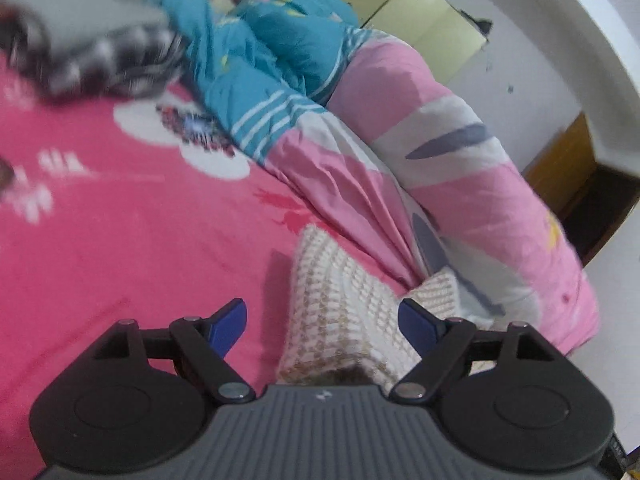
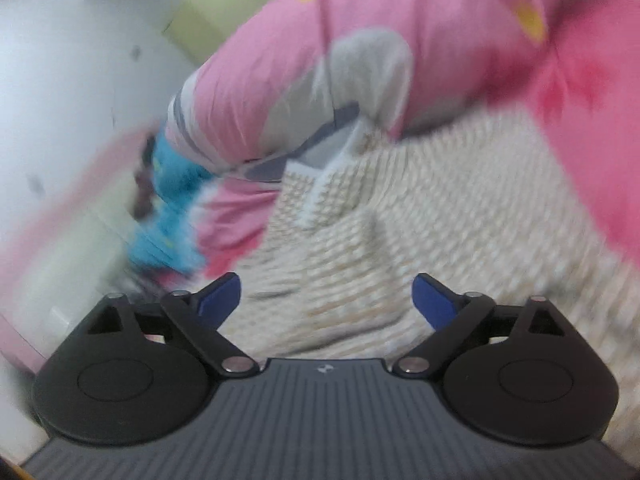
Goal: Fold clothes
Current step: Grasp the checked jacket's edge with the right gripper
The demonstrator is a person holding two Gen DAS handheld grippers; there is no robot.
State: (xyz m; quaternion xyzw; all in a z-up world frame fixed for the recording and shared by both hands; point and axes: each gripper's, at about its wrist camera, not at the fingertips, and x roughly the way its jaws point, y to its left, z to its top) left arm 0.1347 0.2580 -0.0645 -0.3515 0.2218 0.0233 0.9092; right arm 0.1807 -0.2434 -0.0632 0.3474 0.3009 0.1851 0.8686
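Left wrist view: the left gripper [image 1: 322,326] hovers low over a bed covered by a bright pink sheet [image 1: 120,248] printed with white flowers. Its blue-tipped jaws stand spread wide, with nothing pinched between them. Beneath and slightly to the right of the jaws lies a cream knitted garment [image 1: 340,300] with a brown woven pattern, resting on the sheet; its right edge sits just beside the right finger, and whether they touch cannot be told. To the right of the garment, a rolled quilt [image 1: 460,168] in pink, white and grey runs along the bed's edge beside a white wall, and a teal quilt [image 1: 276,48] with white stripes lies against its far end. At upper left, a blurred dark-and-white checked garment with a grey part [image 1: 100,52] lies on the sheet, well apart from the gripper. Right wrist view: the picture is smeared by motion. The right gripper [image 2: 326,298] has its jaws spread wide and empty, and the same cream knitted garment [image 2: 420,232] fills the area directly ahead of and beneath them, spread over the bed. The pink quilt [image 2: 320,40] rises behind the garment and touches its far edge, with a patch of the teal quilt [image 2: 172,200] at left.
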